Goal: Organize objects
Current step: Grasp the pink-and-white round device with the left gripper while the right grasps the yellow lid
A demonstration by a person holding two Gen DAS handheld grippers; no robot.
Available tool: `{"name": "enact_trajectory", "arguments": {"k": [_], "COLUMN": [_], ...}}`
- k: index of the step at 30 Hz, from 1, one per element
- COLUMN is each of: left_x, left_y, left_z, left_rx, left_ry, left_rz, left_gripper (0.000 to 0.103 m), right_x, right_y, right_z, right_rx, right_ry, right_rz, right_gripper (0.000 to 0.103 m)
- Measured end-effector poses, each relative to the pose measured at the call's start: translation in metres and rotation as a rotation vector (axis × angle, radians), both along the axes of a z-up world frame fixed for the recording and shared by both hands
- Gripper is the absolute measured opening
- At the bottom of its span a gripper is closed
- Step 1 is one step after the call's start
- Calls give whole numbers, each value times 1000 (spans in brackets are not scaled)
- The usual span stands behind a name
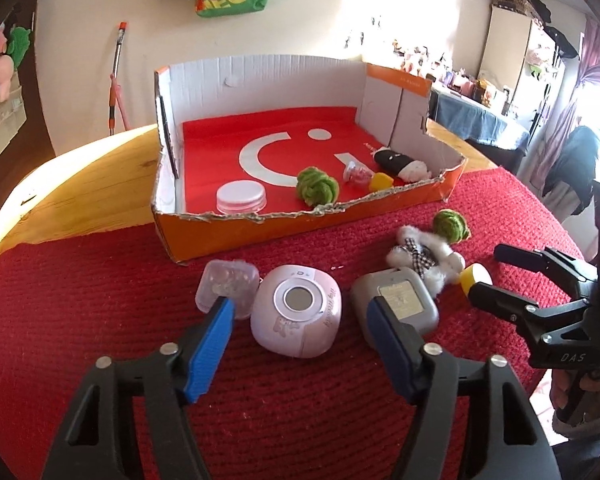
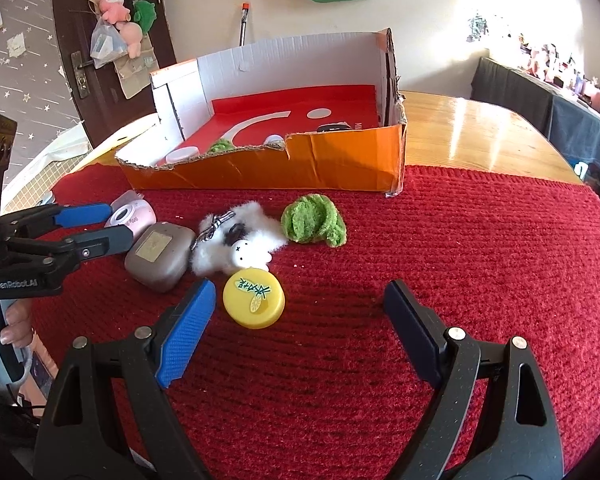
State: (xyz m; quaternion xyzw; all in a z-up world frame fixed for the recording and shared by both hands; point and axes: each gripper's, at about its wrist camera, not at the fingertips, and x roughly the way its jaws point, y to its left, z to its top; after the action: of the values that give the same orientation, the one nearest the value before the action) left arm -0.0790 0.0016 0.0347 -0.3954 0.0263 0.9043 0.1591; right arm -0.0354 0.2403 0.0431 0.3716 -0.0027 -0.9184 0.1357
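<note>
Down low over the red knitted cloth (image 2: 460, 240), the right gripper (image 2: 296, 300) hangs with its jaws spread wide and nothing between them; the yellow cap (image 2: 254, 298) lies flat on the cloth just inside the left-hand blue pad (image 2: 186, 332), not touching it. Over on the left side of the cloth, the left gripper (image 1: 300, 320) is likewise wide open and holds nothing, and the pink round device (image 1: 296, 316) sits right in the gap ahead of its tips, with the clear plastic case (image 1: 226, 286) at one fingertip and the grey case (image 1: 396, 300) at the other.

Just beyond the yellow cap comes the white plush toy (image 2: 236, 242), lying against the grey case, and a green yarn ball (image 2: 314, 220) rests just beside the plush toward the cloth's right side.

Farther back, at the cloth's far edge, stands the orange cardboard box (image 1: 300, 236) with its torn front wall. Inside, along that front wall: a white lid (image 1: 241, 197), a second green yarn ball (image 1: 317, 186), a small clear pink item (image 1: 356, 174), a yellow piece (image 1: 381, 181) and a black-and-white plush (image 1: 402, 164). The bare wooden table (image 2: 480, 132) runs on behind.
</note>
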Motion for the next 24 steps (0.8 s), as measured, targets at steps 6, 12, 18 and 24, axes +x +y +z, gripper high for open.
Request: {"name": "enact_trajectory", "arguments": {"k": [6, 12, 18, 24], "left_x": [-5, -2, -9, -9], "left_y": [-1, 0, 3, 5], "left_z": [-3, -5, -11, -11], "left_rx": [14, 7, -17, -33], "left_ry": [-24, -19, -29, -22], "left_rz": [-29, -51, -48, -49], "left_gripper": [55, 52, 52, 51], "right_x": [3, 4, 1, 6], "right_y": [-4, -5, -9, -13], "right_z": [1, 2, -1, -3], "right_rx": [10, -9, 23, 50], "right_ry": [18, 18, 21, 40], "right_rz": [17, 31, 29, 32], "right_gripper": [84, 81, 70, 55]}}
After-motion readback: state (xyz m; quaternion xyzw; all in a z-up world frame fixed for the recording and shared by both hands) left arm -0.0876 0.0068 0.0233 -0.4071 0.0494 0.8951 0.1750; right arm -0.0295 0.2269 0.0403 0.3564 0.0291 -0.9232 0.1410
